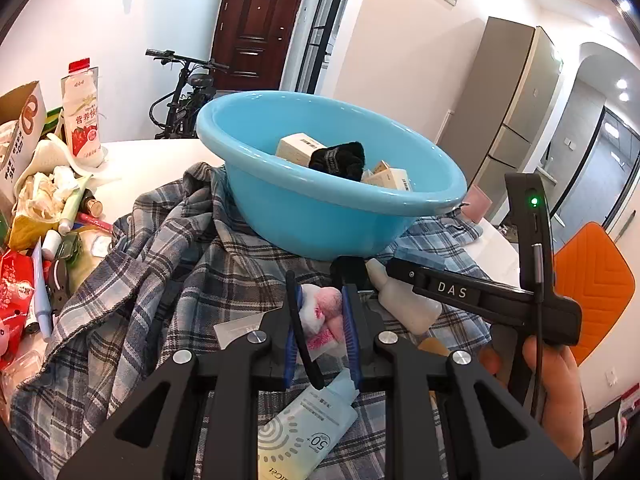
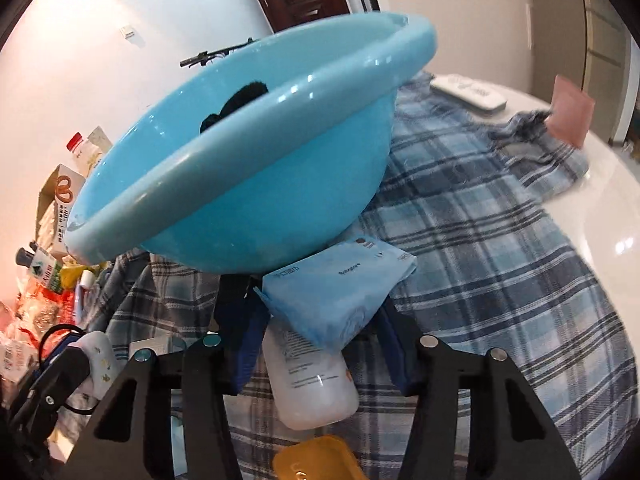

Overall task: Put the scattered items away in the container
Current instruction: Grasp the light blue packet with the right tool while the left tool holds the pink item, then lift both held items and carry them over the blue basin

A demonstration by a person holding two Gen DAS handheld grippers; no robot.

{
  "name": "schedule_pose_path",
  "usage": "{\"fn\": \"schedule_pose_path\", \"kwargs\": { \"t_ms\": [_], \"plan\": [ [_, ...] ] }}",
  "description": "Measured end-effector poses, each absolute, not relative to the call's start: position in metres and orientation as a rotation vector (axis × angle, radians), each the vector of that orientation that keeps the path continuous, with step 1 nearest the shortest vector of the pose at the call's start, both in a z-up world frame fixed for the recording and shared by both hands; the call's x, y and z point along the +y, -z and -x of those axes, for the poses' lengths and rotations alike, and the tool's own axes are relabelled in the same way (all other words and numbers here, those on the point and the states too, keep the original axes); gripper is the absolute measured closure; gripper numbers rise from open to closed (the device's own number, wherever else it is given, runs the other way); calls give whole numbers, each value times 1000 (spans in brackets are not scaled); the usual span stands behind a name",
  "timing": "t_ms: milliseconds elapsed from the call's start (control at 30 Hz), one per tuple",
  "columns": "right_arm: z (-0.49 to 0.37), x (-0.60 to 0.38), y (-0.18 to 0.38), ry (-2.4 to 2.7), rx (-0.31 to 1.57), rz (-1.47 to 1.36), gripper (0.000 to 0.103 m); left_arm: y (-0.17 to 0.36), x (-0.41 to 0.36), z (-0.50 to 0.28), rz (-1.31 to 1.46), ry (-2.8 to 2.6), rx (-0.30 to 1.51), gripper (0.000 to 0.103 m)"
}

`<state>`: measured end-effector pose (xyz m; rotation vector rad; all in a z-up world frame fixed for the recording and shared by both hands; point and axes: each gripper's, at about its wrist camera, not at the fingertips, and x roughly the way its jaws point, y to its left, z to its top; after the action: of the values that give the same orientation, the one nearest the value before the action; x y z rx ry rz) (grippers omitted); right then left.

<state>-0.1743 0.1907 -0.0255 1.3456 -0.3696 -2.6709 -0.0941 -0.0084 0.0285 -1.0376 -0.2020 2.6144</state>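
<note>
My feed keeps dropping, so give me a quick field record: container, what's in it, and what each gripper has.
container: blue basin, sitting on the plaid shirt
in basin: cream boxes, black fabric item
left gripper: shut on a pink and white soft item
right gripper: fingers on either side of a light blue packet, contact unclear
under the packet: white bottle
left on cloth: sunscreen tube

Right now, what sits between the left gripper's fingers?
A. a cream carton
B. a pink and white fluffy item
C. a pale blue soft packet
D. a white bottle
B: in the left wrist view the left gripper is shut on the pink and white fluffy item, over the plaid cloth.
</note>
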Motion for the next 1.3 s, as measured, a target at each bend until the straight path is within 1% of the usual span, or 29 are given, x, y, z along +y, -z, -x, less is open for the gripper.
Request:
{"fn": "schedule_pose_path", "kwargs": {
  "t_ms": [100,200,267,467,767,867,933,1033,1100,1300],
  "plan": [
    [170,189,22,2672,-370,-1301,51,-29,-7,94,1037,-2618,-194,85],
    [165,187,14,2739,-309,-1243,53,-28,-8,95,1043,-2622,-197,85],
    [163,188,7,2760,-300,-1206,54,-28,-9,95,1044,-2625,-198,85],
    [147,211,-15,2785,-290,-1129,54,-30,-8,93,1028,-2637,-181,85],
    [105,209,-41,2895,-154,-992,56,-35,-11,90,991,-2638,-195,85],
    [91,210,-51,2913,-142,-936,58,-38,-11,89,975,-2641,-199,85],
    [82,208,-61,2933,-124,-889,62,-40,-13,89,965,-2645,-211,85],
    [72,203,-75,2951,-90,-830,62,-44,-16,89,950,-2652,-237,85],
    [69,199,-80,2951,-70,-805,66,-45,-18,89,946,-2657,-245,85],
    [64,193,-88,2958,-67,-741,67,-55,-21,85,906,-2666,-257,85]
  ]
}}
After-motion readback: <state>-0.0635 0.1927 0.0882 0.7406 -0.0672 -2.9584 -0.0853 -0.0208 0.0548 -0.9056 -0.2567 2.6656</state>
